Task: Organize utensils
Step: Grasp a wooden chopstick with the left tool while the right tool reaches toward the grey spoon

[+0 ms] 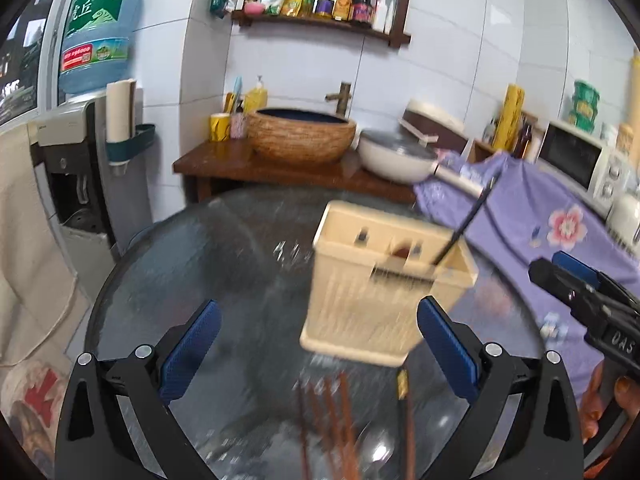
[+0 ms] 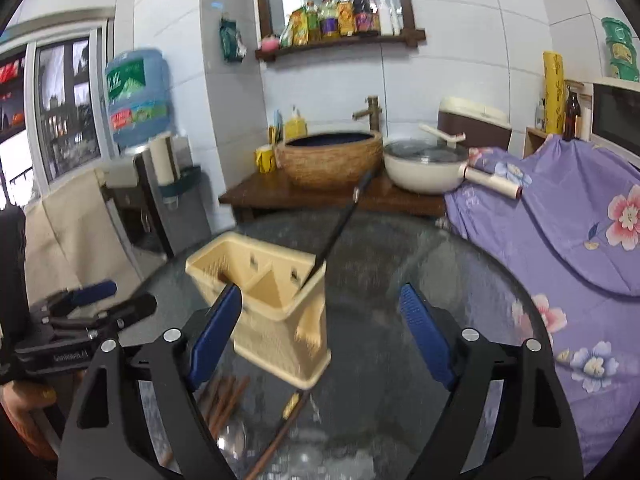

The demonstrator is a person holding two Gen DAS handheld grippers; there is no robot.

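A cream plastic utensil holder (image 1: 384,280) (image 2: 272,304) stands on the round glass table (image 1: 200,272) (image 2: 420,264). A thin black utensil handle (image 1: 466,224) (image 2: 346,216) leans out of its right compartment. Several brown chopsticks (image 1: 332,424) (image 2: 224,396) lie on the glass in front of it, beside a darker stick with a gold band (image 1: 406,408) (image 2: 288,416) and a metal spoon (image 1: 374,452) (image 2: 234,440). My left gripper (image 1: 318,350) is open, nothing between its blue pads. My right gripper (image 2: 320,334) is open too, with the holder's corner behind the gap.
A purple flowered cloth (image 1: 540,216) (image 2: 560,232) covers the right side. Behind the table a wooden stand carries a woven basin (image 1: 302,134) (image 2: 332,158) and a white pan (image 1: 394,156) (image 2: 426,168). A water dispenser (image 1: 80,152) stands at left.
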